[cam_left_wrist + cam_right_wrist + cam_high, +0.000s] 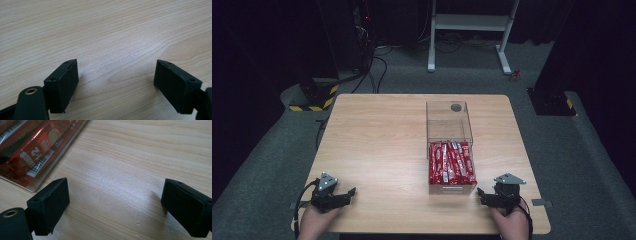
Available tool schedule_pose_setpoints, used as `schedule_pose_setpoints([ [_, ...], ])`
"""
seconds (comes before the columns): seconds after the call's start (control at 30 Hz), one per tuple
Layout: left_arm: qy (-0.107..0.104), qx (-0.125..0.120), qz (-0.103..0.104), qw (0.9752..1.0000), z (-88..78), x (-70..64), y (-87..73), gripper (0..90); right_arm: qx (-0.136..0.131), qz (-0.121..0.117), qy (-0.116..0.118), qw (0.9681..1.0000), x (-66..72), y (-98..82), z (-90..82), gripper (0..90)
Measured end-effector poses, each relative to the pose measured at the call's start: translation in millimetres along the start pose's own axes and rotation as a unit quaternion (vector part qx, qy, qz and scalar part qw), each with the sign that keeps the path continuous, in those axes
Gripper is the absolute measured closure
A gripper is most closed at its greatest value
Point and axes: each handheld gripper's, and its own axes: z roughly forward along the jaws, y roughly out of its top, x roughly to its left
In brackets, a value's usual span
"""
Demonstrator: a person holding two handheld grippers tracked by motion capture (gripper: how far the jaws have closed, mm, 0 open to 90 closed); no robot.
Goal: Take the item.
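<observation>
nearby, both tools [346,194] [482,194] rest gaping on the table [377,140], flanking the snack box [452,170].

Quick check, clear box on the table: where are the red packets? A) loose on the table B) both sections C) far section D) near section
D: the red packets fill the near section of the clear box; the far section holds none.

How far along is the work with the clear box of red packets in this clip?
Nothing looks done: the red packets all lie in the near half of the clear box, whose far half is empty. Nothing is in hand: the left gripper and right gripper rest open at the table near edge, the right one beside the box. Any handling of the packets is still ahead.
</observation>
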Motion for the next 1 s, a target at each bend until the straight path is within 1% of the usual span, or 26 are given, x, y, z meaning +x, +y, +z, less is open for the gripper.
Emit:
schedule_pose_setpoints([
  [0.6,0.0,0.003,0.0,1.0,-0.1,0.0,0.1,19.2,0.0,0.0,0.001,1.0,-0.1,0.1,0.1,7.9],
  [0.67,0.003,0.005,-0.005,1.0,0.5,0.2,0.3,16.6,0.0,0.0,0.001,1.0,-0.1,0.1,0.1,7.9],
  [0.73,0.004,0.005,-0.003,1.0,0.7,0.1,0.5,15.0,0.0,0.0,0.001,1.0,-0.1,0.1,0.1,7.9],
  [1.0,0.001,0.01,-0.002,0.9999,0.7,0.9,1.3,14.2,-0.001,-0.001,0.001,1.0,-0.2,0.1,0.2,7.9],
])
